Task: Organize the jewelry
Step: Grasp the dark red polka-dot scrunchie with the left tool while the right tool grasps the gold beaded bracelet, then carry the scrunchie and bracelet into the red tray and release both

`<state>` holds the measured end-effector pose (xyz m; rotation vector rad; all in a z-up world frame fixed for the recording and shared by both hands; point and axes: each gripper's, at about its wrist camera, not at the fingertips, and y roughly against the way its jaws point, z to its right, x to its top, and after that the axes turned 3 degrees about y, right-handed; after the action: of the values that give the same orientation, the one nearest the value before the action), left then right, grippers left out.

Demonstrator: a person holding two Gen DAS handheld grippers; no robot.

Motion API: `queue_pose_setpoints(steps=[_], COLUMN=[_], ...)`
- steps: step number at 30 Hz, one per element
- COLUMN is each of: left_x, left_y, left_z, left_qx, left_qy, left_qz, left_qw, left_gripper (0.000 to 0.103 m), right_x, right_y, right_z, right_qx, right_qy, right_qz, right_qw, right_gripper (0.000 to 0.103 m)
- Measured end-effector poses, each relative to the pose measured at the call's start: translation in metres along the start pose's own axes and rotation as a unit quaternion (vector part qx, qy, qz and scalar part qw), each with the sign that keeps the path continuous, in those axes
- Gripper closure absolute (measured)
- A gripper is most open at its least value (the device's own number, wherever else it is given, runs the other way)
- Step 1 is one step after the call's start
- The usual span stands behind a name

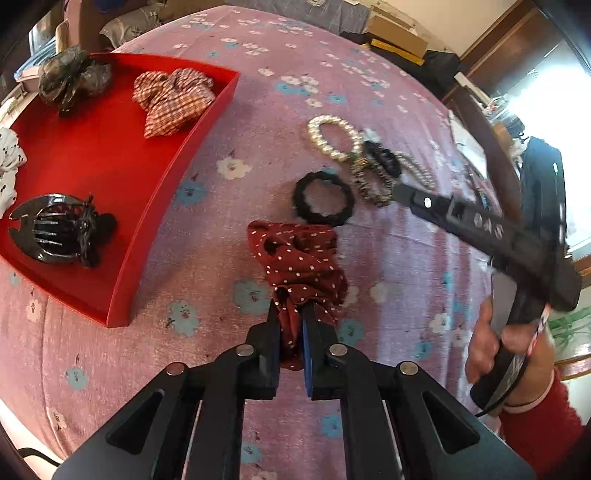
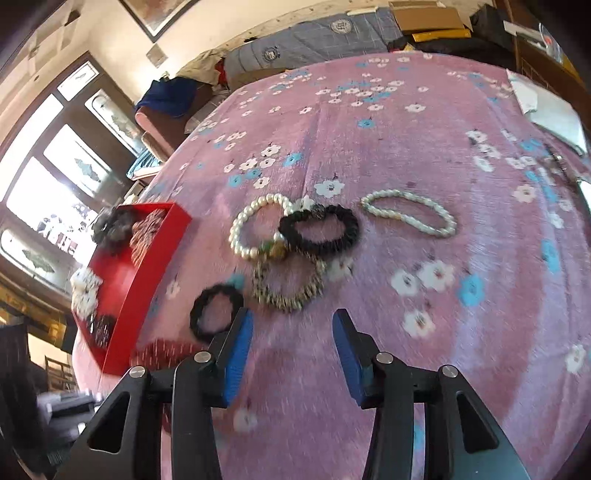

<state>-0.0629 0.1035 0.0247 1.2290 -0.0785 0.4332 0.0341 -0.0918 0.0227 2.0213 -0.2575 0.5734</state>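
Place: you're in a lived-in home bedroom.
Bed: pink floral blanket [image 2: 388, 147] fills your view.
12 o'clock: folded quilts [image 2: 314, 40], cardboard boxes [image 2: 428, 18].
9 o'clock: wooden window [image 2: 55, 177].

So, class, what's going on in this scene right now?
A person is sorting hair accessories and bracelets on a pink floral cloth using two handheld grippers. The left gripper is shut on a dark red dotted scrunchie, beside a red tray that already holds a hair claw and other scrunchies. The right gripper is open and empty, near a cluster of bracelets.
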Motion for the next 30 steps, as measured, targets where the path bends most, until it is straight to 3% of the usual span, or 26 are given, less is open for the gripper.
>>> queue_pose_setpoints(steps=[3,4,5,6,8,14,23,30], left_x=[0.0,0.0,0.0,0.0,0.0,-0.005,-0.019,-0.026], left_y=[-0.007,-0.008,-0.009,-0.009,-0.01,0.011,0.082,0.136], left_z=[-0.004,-0.005,-0.005,-0.004,-0.003,0.006,0.027,0.03], left_qx=[-0.006,-0.009,-0.011,-0.012,-0.008,-0.011,-0.036,-0.016], left_qy=[0.01,0.013,0.013,0.013,0.011,0.006,-0.029,-0.047], left_qz=[-0.004,-0.004,-0.003,-0.002,-0.003,0.011,0.056,0.109], left_qw=[0.9999,0.9999,0.9998,0.9998,0.9999,0.9999,0.9974,0.9928], left_gripper=[0.095,0.095,0.095,0.095,0.095,0.096,0.096,0.096], right_x=[0.006,0.008,0.009,0.01,0.01,0.001,-0.023,-0.027], right_y=[-0.018,-0.019,-0.022,-0.024,-0.025,0.002,0.068,0.105], right_z=[-0.001,-0.002,-0.004,-0.005,-0.007,-0.008,-0.017,-0.034], right_qx=[-0.017,-0.026,-0.037,-0.042,-0.049,-0.033,0.0,0.017], right_qy=[-0.007,-0.006,-0.002,0.0,0.003,0.0,0.003,0.019], right_qz=[-0.007,0.0,-0.003,-0.006,-0.005,0.005,0.046,0.072], right_qw=[1.0,1.0,0.999,0.999,0.999,0.999,0.999,0.997], right_gripper=[0.055,0.062,0.079,0.087,0.095,0.097,0.096,0.096])
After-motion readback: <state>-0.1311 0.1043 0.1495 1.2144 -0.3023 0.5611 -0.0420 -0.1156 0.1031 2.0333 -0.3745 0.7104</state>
